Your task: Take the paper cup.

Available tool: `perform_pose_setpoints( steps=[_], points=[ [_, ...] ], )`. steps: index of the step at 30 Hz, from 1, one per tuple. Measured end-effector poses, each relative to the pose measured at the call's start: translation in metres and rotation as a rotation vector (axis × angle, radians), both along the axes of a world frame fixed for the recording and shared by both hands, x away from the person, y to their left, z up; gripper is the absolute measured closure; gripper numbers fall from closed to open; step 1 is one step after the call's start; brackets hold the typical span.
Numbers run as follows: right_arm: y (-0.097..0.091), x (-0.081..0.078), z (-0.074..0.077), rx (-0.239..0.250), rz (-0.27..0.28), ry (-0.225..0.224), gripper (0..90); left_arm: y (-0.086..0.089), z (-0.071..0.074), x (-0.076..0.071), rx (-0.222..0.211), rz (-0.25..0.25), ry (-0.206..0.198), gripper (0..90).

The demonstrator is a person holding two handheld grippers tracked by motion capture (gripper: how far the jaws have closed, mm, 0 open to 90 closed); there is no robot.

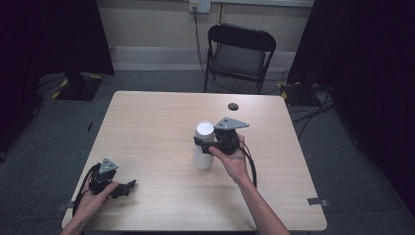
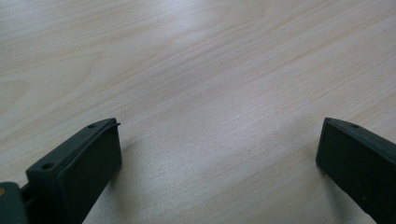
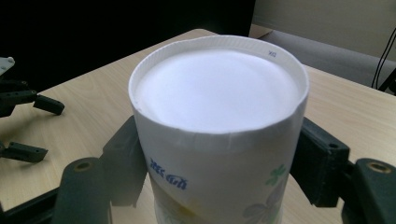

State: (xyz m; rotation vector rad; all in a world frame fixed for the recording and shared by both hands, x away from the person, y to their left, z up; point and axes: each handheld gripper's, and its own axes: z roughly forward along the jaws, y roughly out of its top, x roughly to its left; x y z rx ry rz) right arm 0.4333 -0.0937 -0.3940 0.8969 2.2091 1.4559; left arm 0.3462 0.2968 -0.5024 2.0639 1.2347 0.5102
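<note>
A white paper cup [image 3: 219,135] with small blue writing and a pale flower print stands upside down on the light wooden table [image 1: 156,127]. Its flat bottom faces up, and it looks like more than one cup stacked together. The cup is tall, and its long way runs straight up and down.

The right gripper [image 1: 204,145] has the cup between its two black fingers [image 3: 126,158]. One finger sits on each side of the cup wall, a little below the upturned bottom. The fingers are pinching the cup, and the paper looks a bit dented where they press. The fingers come in level from the side, so they cross the cup's long way. To lift the cup, the hand would likely just go straight up.

The left gripper [image 1: 128,186] rests low at the near left part of the table, well apart from the cup. Its fingers [image 2: 84,163] are spread wide, with bare wood between them. The cup lies far off to the right of those fingers, so the right hand [image 1: 234,161] is the much nearer one.

Farther back, a small dark round thing [image 1: 233,106] lies on the table near the far edge. A black folding chair [image 1: 240,54] stands behind the table.
</note>
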Motion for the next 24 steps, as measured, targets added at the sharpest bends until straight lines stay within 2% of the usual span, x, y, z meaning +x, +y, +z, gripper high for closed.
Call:
perform_pose_setpoints(
  steps=[9,17,24],
  points=[
    [-0.002,-0.001,0.006,0.027,0.001,-0.007,29.4,0.0,0.0,0.0,0.0,0.0,0.0,0.0],
    [-0.004,-0.002,0.013,0.031,0.001,-0.035,29.7,-0.001,0.0,0.0,0.001,0.004,0.002,0.0],
    [-0.008,-0.002,0.018,0.054,0.008,-0.062,29.8,-0.001,0.0,0.0,0.001,0.004,0.001,0.0]
  ],
)
